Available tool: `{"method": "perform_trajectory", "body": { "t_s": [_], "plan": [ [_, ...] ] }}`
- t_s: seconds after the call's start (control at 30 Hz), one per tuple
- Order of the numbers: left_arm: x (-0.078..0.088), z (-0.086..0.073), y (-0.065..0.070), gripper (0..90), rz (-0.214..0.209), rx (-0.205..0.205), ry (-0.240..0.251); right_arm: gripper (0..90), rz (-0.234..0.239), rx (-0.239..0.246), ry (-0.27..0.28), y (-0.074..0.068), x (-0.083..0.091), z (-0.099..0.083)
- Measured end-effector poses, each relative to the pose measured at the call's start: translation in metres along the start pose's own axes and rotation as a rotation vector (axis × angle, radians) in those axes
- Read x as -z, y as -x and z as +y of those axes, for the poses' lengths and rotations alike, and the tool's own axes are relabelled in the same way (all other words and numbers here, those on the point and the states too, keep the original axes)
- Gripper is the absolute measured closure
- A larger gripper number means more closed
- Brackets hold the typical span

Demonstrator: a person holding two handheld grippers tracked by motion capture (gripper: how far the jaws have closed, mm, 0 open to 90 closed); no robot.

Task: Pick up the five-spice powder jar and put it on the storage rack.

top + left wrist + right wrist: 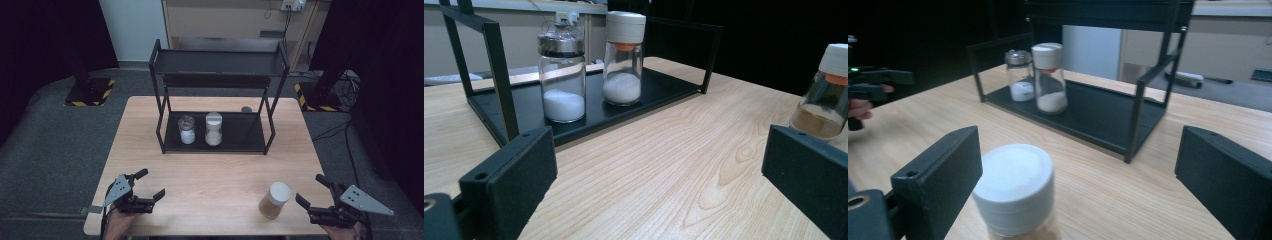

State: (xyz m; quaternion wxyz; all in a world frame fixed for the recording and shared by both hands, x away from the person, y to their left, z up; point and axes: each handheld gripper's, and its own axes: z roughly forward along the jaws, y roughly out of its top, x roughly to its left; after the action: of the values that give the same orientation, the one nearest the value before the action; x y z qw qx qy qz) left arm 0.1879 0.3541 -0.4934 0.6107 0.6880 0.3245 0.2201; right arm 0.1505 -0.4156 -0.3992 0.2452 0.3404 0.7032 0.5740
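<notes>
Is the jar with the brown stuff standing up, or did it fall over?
Standing up. The brown-powder jar sits on its base on the table, white lid on top, near the right gripper.

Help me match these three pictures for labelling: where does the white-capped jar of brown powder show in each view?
High view: the brown-powder jar stands on the table's near right part, just left of the right gripper.
Left gripper view: at the right edge, above the right jaw.
Right gripper view: bottom centre, its white cap between the open jaws.
Shared landmark: the black rack holding two jars of white powder.
</notes>
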Motion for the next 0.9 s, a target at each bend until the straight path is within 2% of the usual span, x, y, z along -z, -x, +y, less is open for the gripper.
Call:
{"method": "perform_trajectory", "body": {
  "t_s": [0.23, 0.43, 0.9],
  "plan": [
    [0.000, 0.000, 0.000, 0.0, 0.001, -0.002, 0.000, 5.1, 0.054, 0.029, -0.028, -0.002, -0.003, 0.018],
    [0.000, 0.000, 0.000, 0.0, 0.002, -0.001, -0.001, 5.3, 0.085, 0.046, -0.071, -0.006, -0.012, 0.024],
    [0.000, 0.000, 0.000, 0.0, 0.004, 0.000, -0.003, 6.3, 0.127, 0.027, -0.118, -0.005, -0.033, 0.015]
  ]
}}
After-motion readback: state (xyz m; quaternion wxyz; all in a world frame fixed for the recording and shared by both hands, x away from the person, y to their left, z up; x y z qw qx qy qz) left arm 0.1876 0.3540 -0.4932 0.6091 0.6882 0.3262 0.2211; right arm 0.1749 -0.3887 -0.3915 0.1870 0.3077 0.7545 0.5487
